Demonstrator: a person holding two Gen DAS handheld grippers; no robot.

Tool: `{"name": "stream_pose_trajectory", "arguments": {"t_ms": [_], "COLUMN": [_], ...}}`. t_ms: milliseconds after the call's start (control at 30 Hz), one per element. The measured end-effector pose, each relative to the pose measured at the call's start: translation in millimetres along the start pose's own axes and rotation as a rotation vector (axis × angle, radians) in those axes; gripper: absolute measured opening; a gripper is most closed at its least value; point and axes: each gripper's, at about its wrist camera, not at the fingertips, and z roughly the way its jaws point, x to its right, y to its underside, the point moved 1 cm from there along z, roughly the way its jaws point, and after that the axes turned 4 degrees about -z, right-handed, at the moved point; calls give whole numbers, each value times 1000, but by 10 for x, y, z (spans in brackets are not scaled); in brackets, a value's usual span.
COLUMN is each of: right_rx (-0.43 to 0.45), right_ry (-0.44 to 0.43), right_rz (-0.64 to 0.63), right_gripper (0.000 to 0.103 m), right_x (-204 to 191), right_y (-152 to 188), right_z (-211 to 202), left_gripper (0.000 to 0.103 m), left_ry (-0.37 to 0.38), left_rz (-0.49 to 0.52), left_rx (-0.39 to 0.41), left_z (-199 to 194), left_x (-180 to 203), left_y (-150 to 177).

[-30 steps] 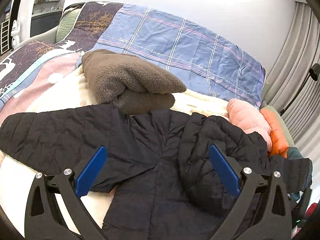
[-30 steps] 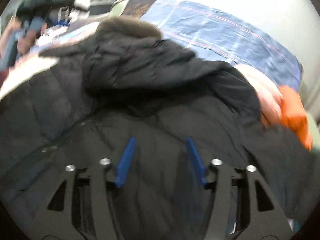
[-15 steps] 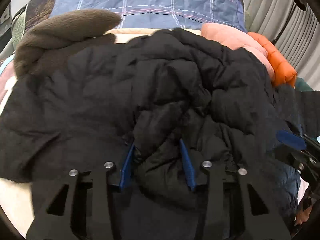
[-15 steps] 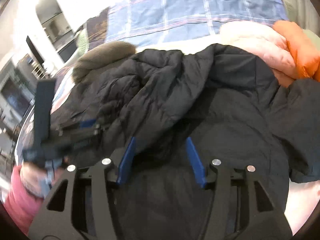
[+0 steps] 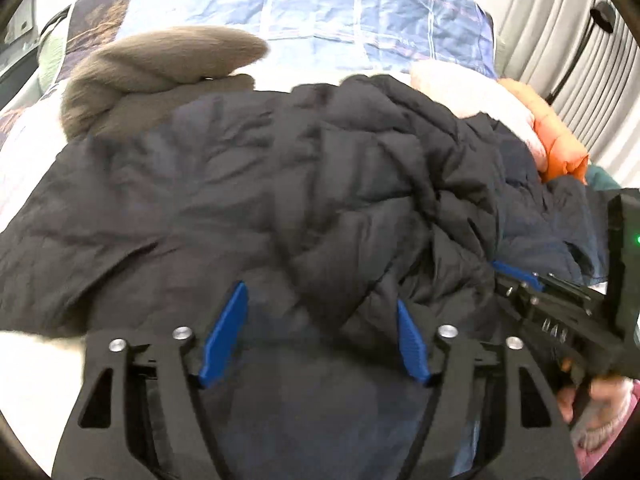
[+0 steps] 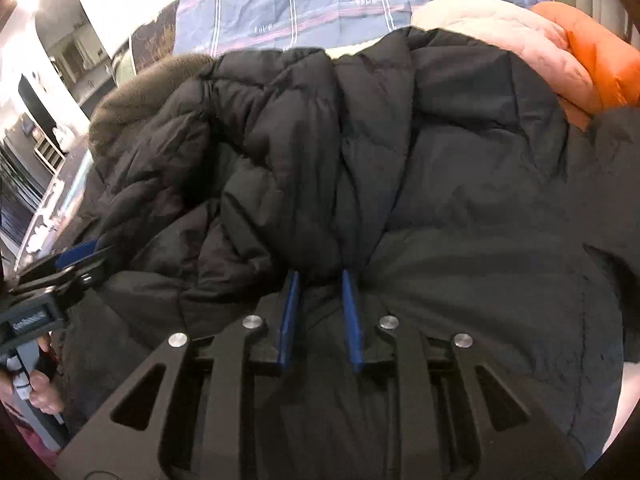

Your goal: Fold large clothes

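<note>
A: Start with the right tongs [image 6: 318,276]. What are they doing?

B: Their blue pads are closing, with a thick bunched fold of the black puffer jacket [image 6: 440,184] squeezed between the tips. The fabric bulges out just above the pads.

A: And the left tongs [image 5: 320,304]?

B: Their jaws stand apart and are opening. A rumpled ridge of the same jacket [image 5: 248,184] runs down between the blue pads, but neither pad presses on it. Blur makes the edge nearest the right pad hard to read.

A: Can each tool see the other?

B: Yes. In the left view the right tool comes in from the right edge, its blue tip touching the jacket, with a hand [image 5: 600,404] on its grip. In the right view the left tool sits at the left edge, also hand-held.

A: Where does the jacket lie?

B: Spread across the bed, covering most of both views, wrinkled and heaped in the middle.

A: Around it?

B: A brown fleece garment [image 5: 160,76] touches its far left edge. A pink puffy garment [image 6: 500,36] and an orange one [image 6: 600,56] lie against its far right. A blue plaid cover [image 5: 320,8] is behind them.
</note>
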Motion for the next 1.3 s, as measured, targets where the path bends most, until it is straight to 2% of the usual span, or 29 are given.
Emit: {"name": "stream_pose_trajectory", "arguments": {"t_ms": [67,167,267,300,400,467,500,567,700,833,900,1000,1200,1233,1267,1300], "right_rx": [11,108,183,184,164,115,65,6,55,63,66,72,74,74,74,74], "right_ry": [24,71,22,0,-40,-56,-25,47,41,46,39,29,22,22,22,22], "right_rz": [1,-38,-127,-150,-220,-228,-232,-233,-234,-240,-236,-230,-226,-226,-226,-226], "right_gripper": [23,26,28,32,35,42,47,48,50,50,50,51,52,52,52,52], "right_x": [-16,-160,-493,-591,-870,-940,-951,-874,-844,-874,-851,-806,-810,-786,-790,-791], "right_y": [-21,-86,-162,-178,-159,-118,-87,27,130,137,140,168,175,185,184,182], "right_z": [-131,-464,-676,-672,-511,-314,-117,190,219,222,238,254,264,241,244,244], "left_gripper": [72,72,72,72,72,72,72,72,72,72,72,72,64,56,39,27], "left_ry": [6,-49,-64,-70,-105,-122,-127,-148,-148,-91,-76,-121,-137,-156,-170,-179], "left_rz": [-22,-68,-146,-180,-243,-301,-337,-430,-648,-860,-919,-993,-1133,-1130,-1115,-1090], "left_rx": [40,127,169,176,199,196,189,157,106,151,171,183,250,257,260,261], "left_z": [-187,-460,-639,-698,-800,-805,-800,-745,-690,-737,-726,-653,-582,-607,-635,-655], "left_x": [-211,-550,-893,-1022,-1255,-1453,-1570,-1887,-2551,-3172,-3389,-3763,-4106,-4128,-4160,-4144], "left_y": [80,189,255,275,289,317,348,439,686,828,800,718,632,601,562,506]}}
